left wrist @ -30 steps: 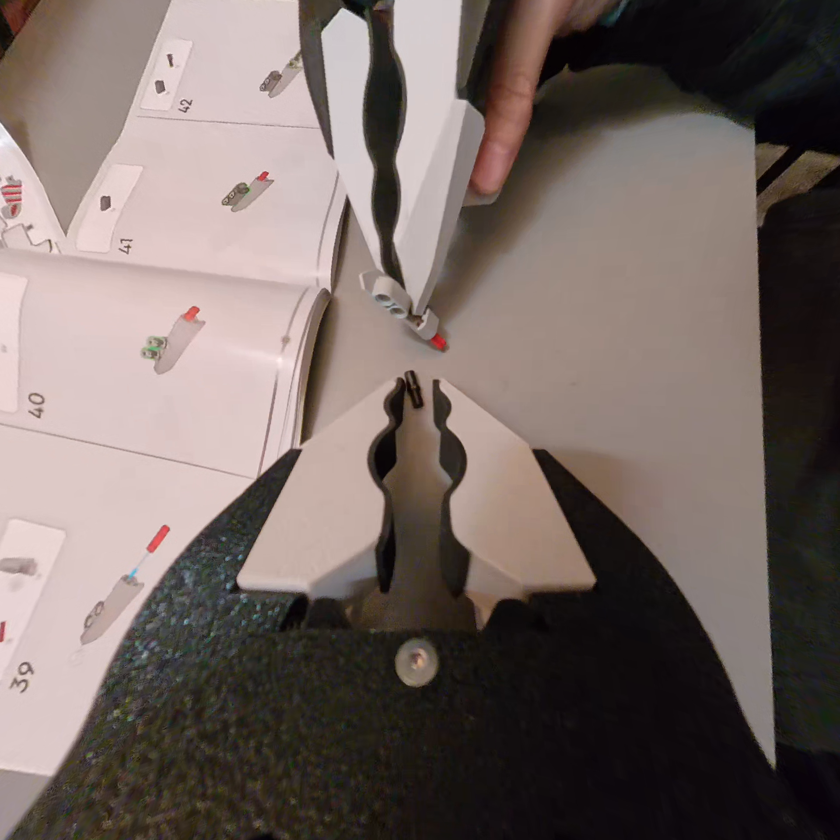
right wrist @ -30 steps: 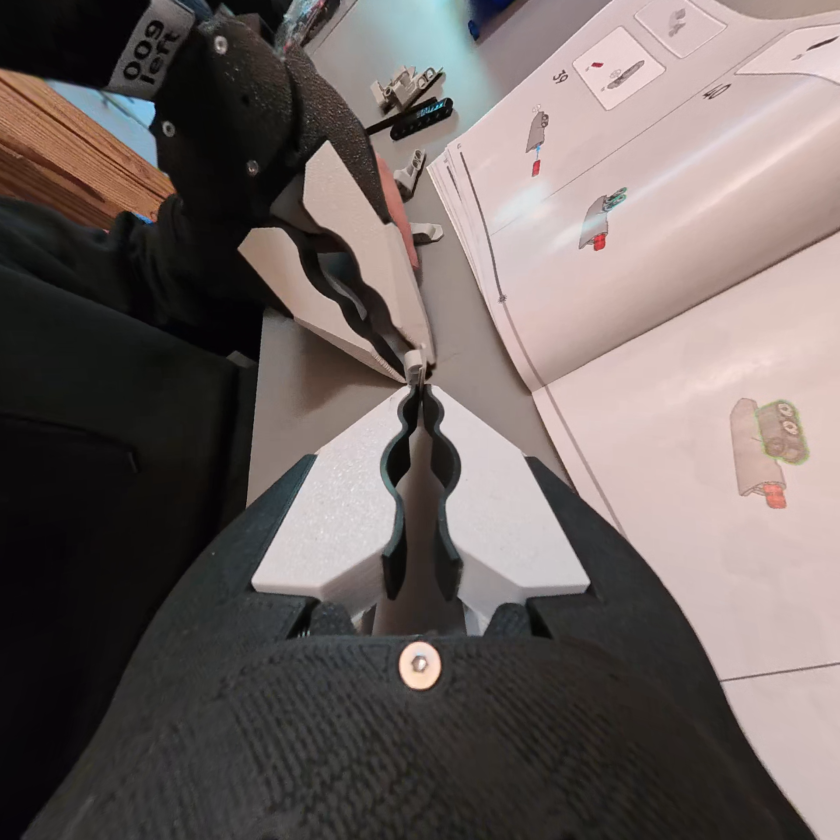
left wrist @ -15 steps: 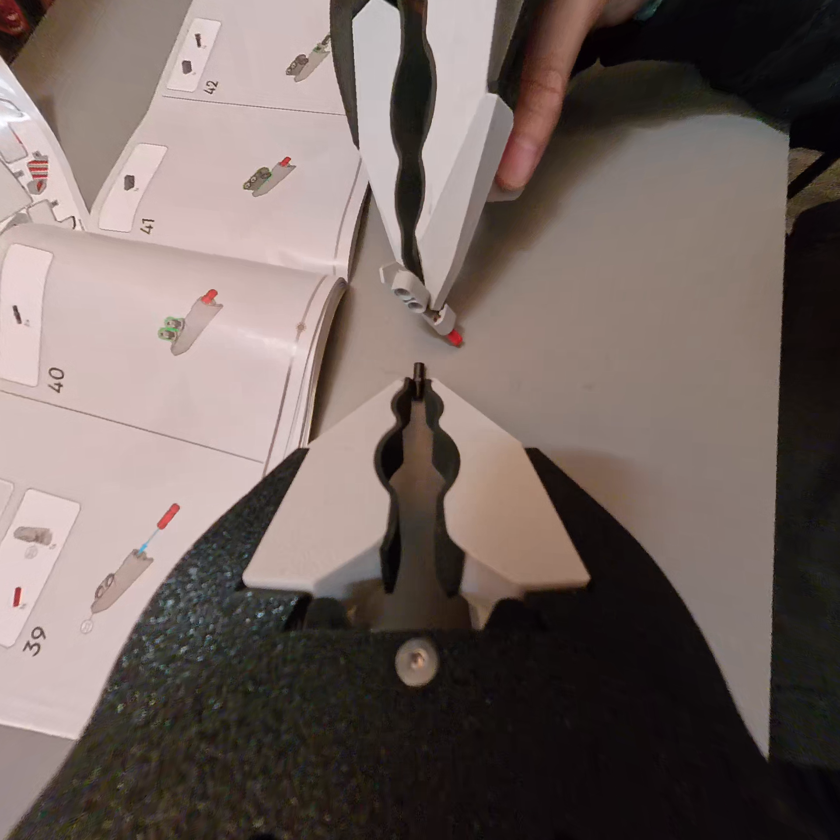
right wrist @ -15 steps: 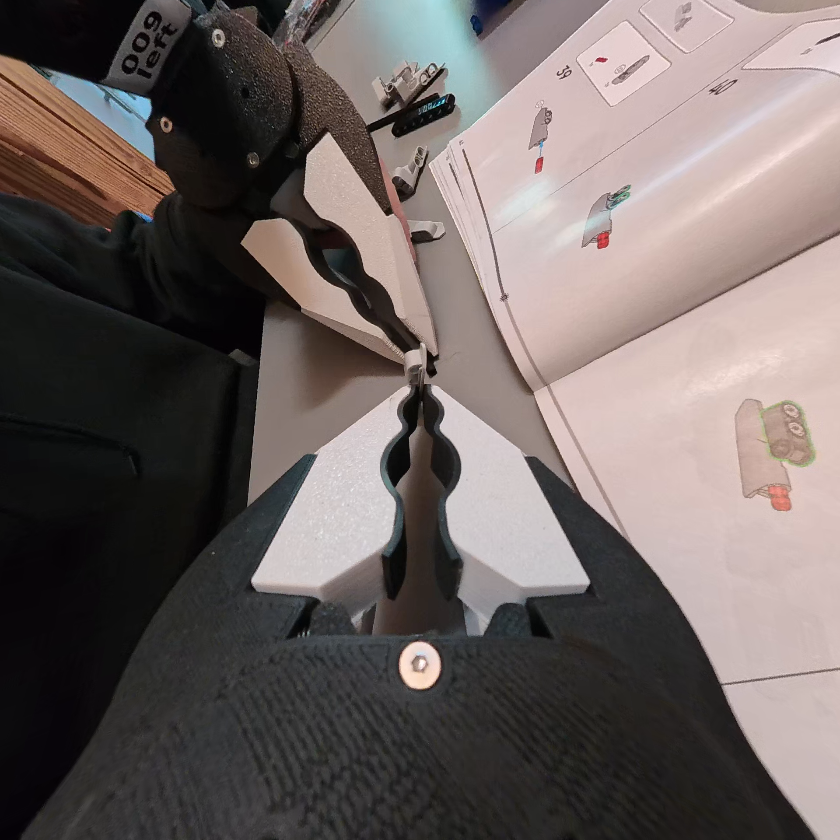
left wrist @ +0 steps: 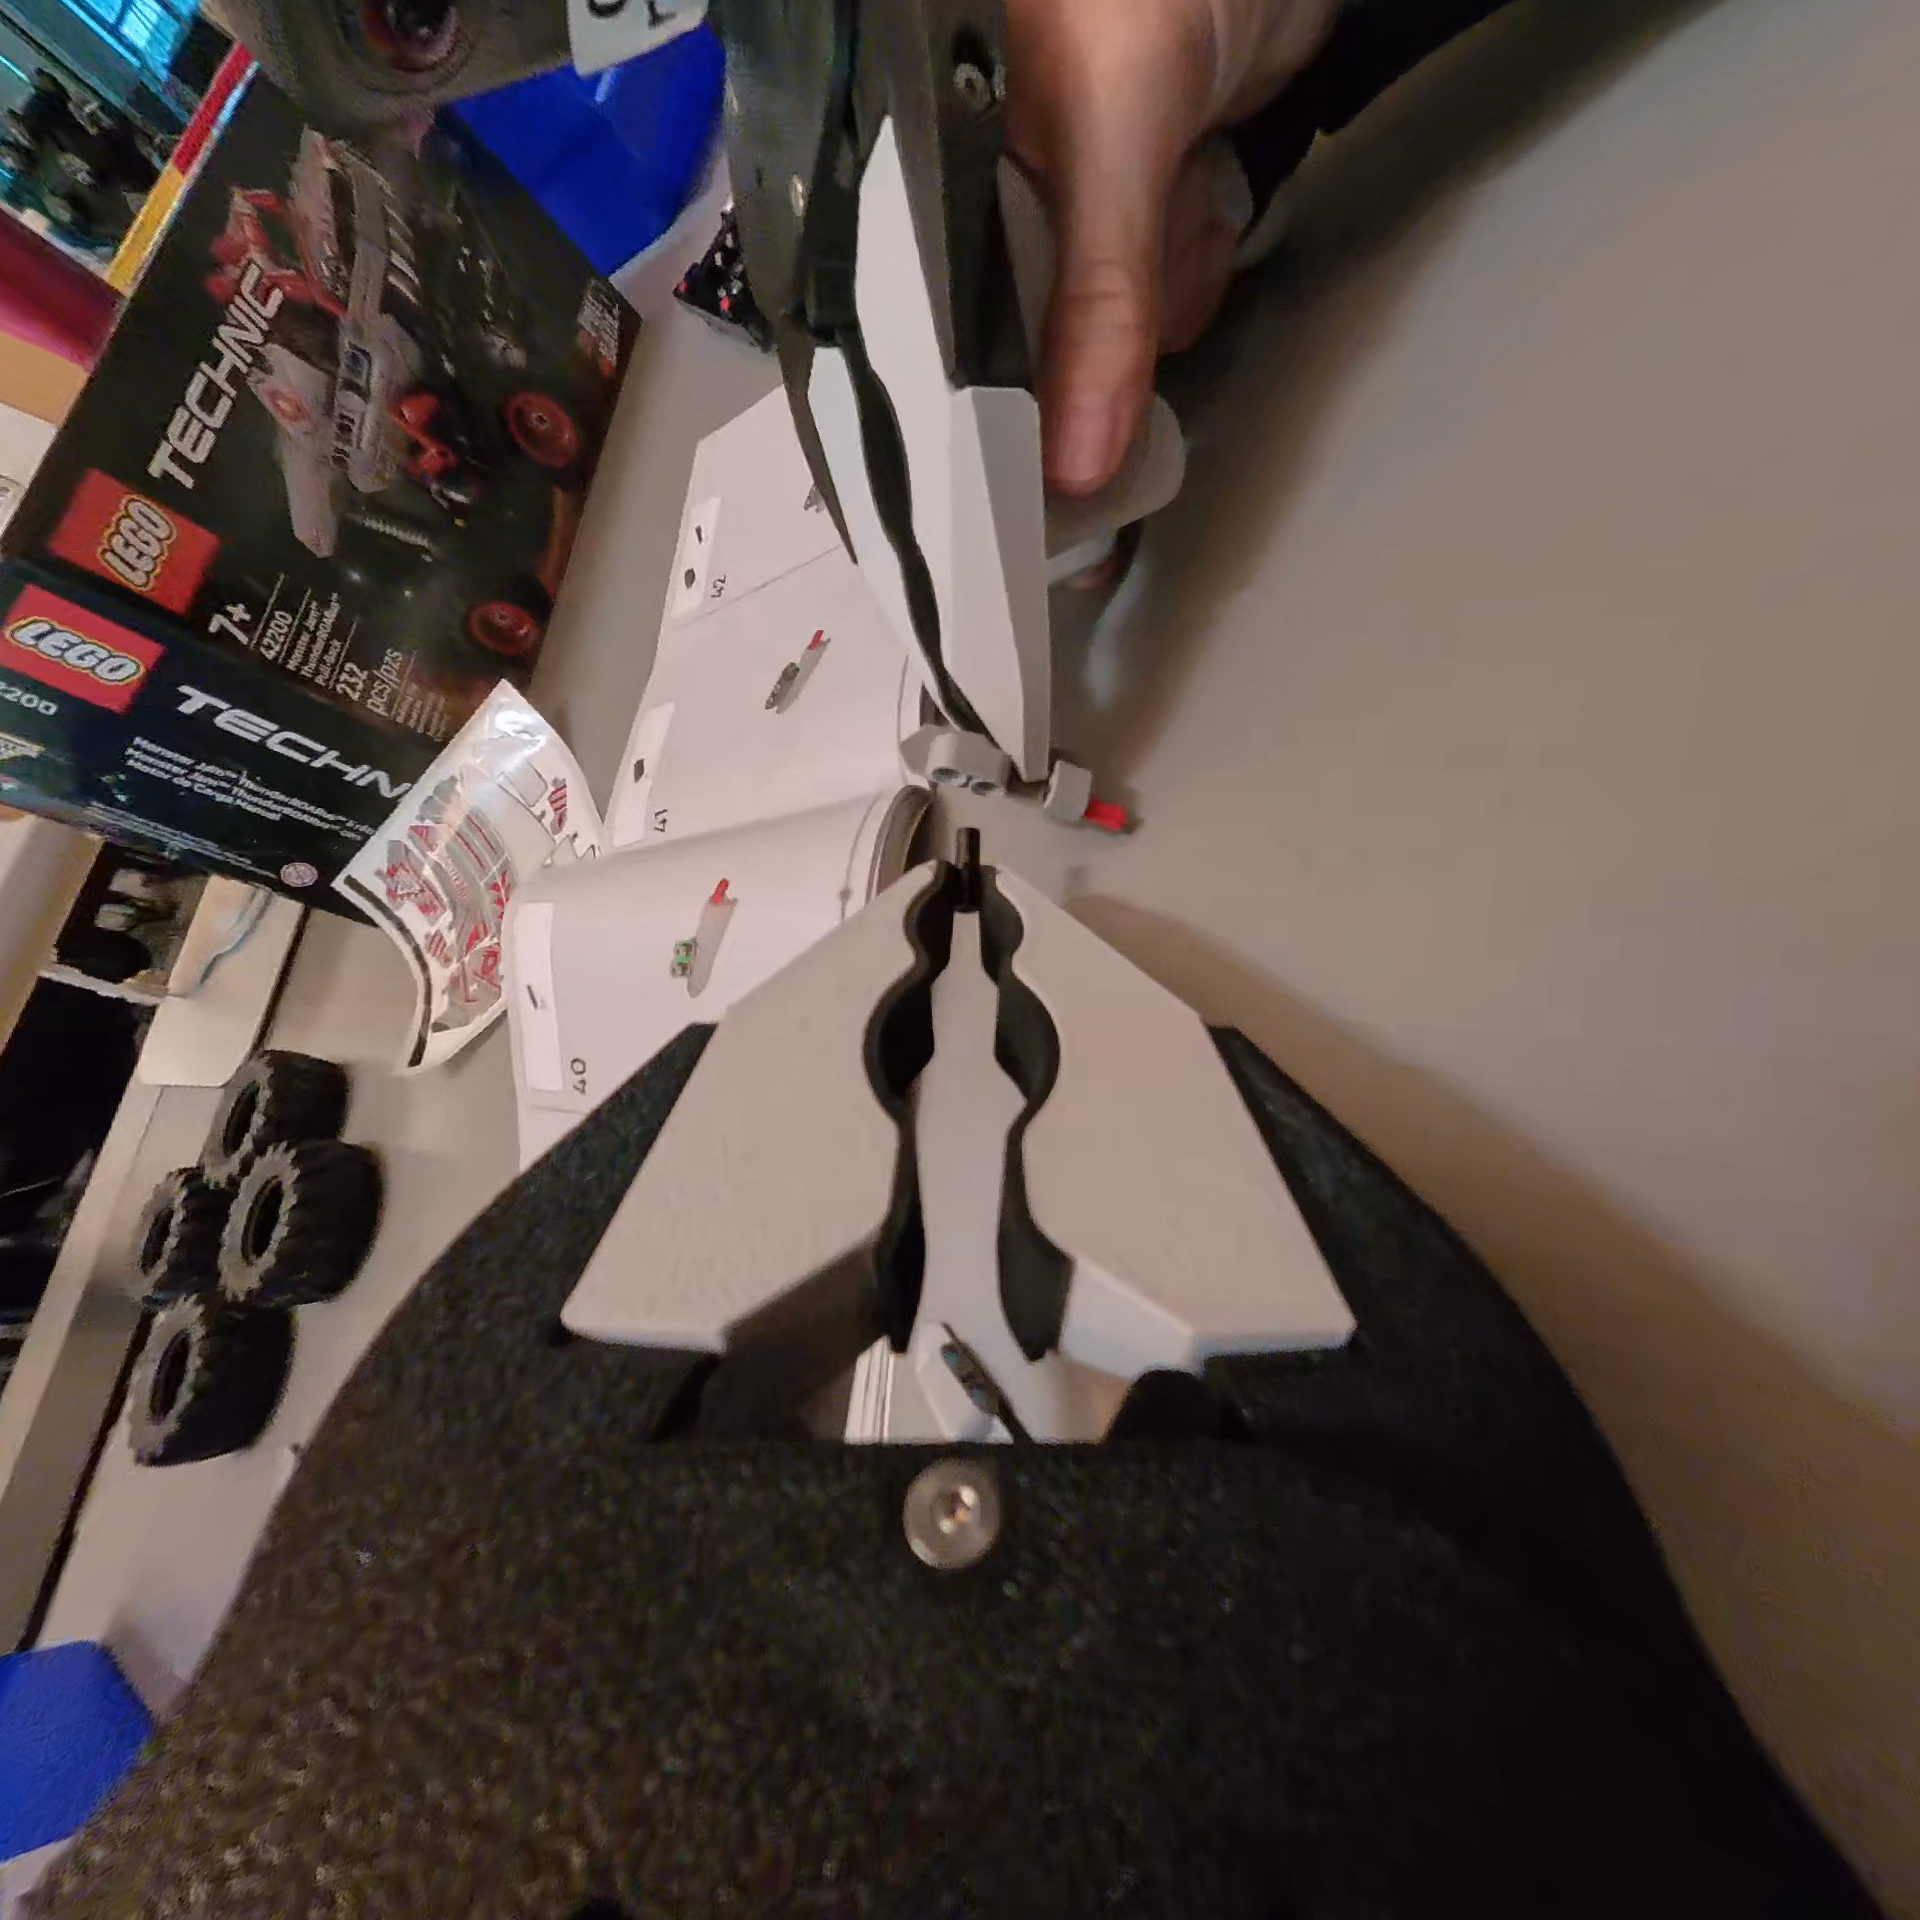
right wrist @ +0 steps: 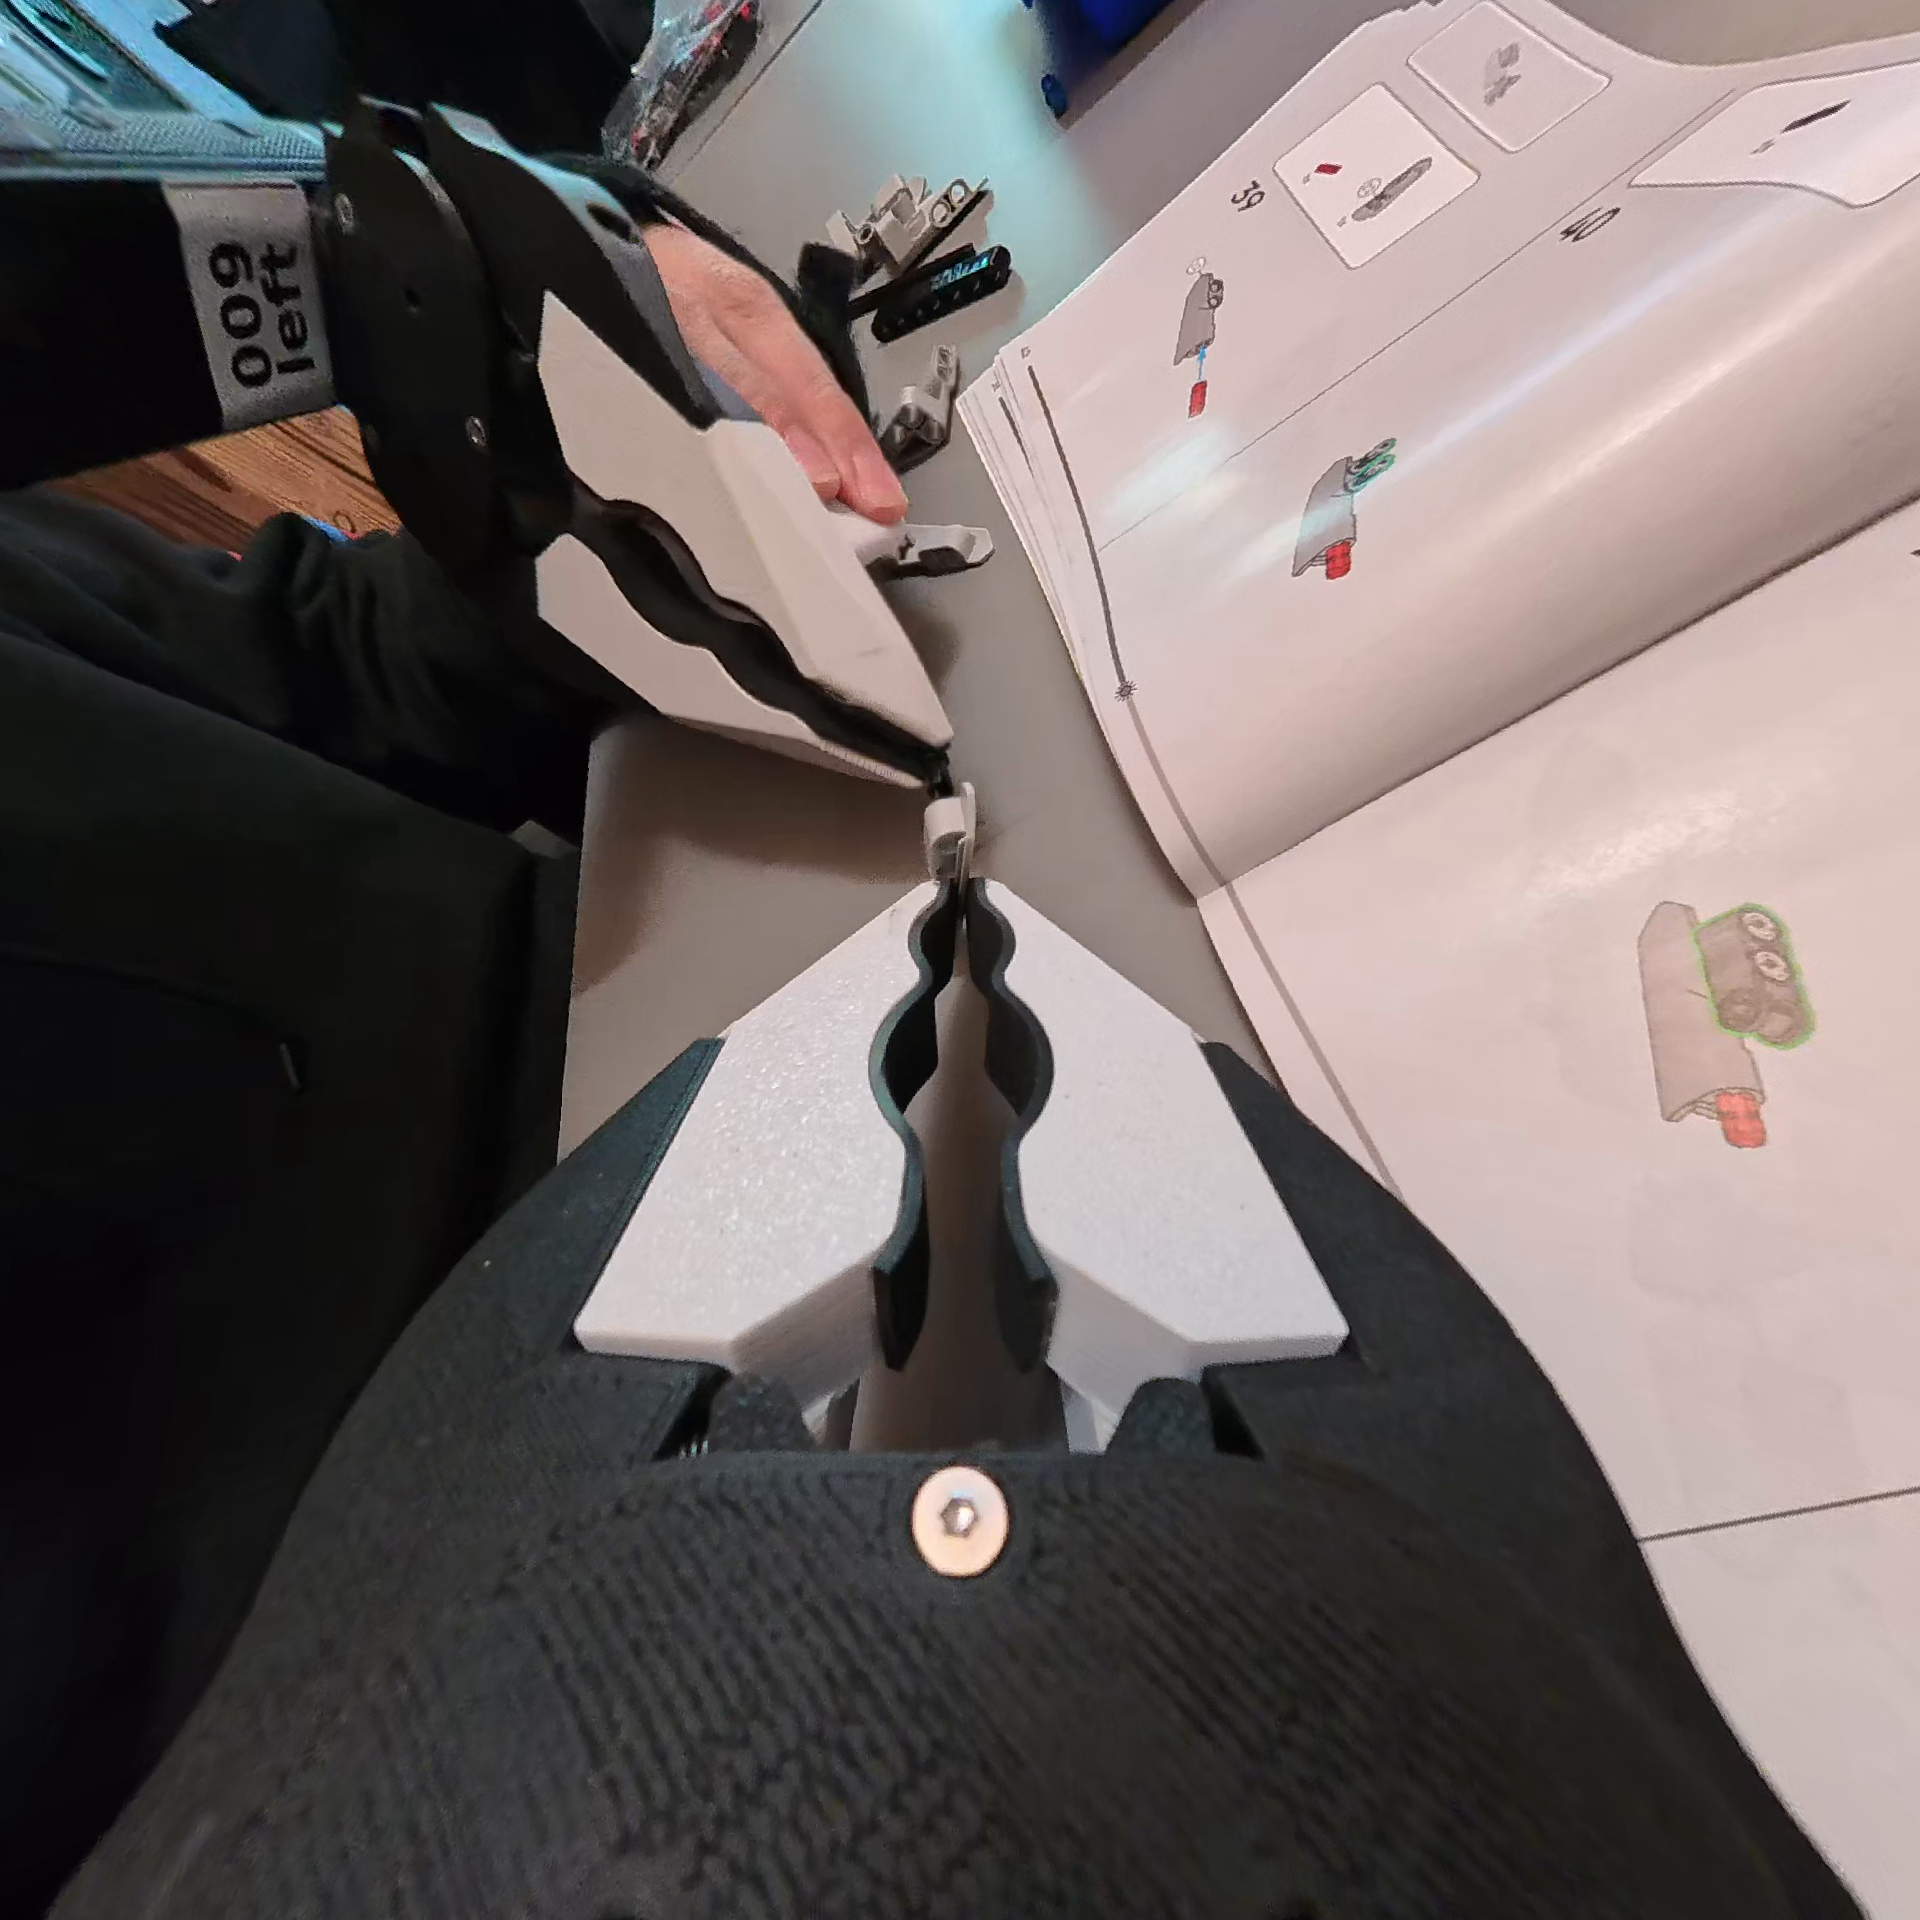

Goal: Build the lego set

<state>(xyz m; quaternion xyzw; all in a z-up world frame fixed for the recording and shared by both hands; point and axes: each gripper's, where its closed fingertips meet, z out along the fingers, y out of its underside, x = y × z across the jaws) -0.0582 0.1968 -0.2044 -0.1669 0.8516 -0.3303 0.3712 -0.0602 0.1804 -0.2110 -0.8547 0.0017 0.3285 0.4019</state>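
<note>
My left gripper (left wrist: 966,888) is shut on a small black pin (left wrist: 968,850) that sticks out of its tips. My right gripper (right wrist: 956,896) is shut on a small grey lego assembly (right wrist: 950,829). In the left wrist view the right gripper (left wrist: 1013,764) comes down from above, and the assembly (left wrist: 961,767) shows two holes on its left end and a red axle tip (left wrist: 1107,816) on its right. The pin points at the assembly, a short gap below it. In the right wrist view the left gripper (right wrist: 940,764) comes in from the upper left, just above the assembly.
The open instruction booklet (right wrist: 1455,623) lies beside the grippers on the grey table (left wrist: 1507,727). The lego box (left wrist: 291,499), a sticker sheet (left wrist: 468,862) and several black tyres (left wrist: 260,1216) are at the left. A black beam (right wrist: 935,291) and loose grey parts (right wrist: 925,410) lie beyond the left gripper. My two grippers' fingertips are within a few centimetres of each other. It is some 20 cm from my left tips to the black beam (right wrist: 935,291).
The left gripper closed fully on the black pin, then tilted up, so the box and tyres came into view. The pin now sits closer to the grey assembly.
</note>
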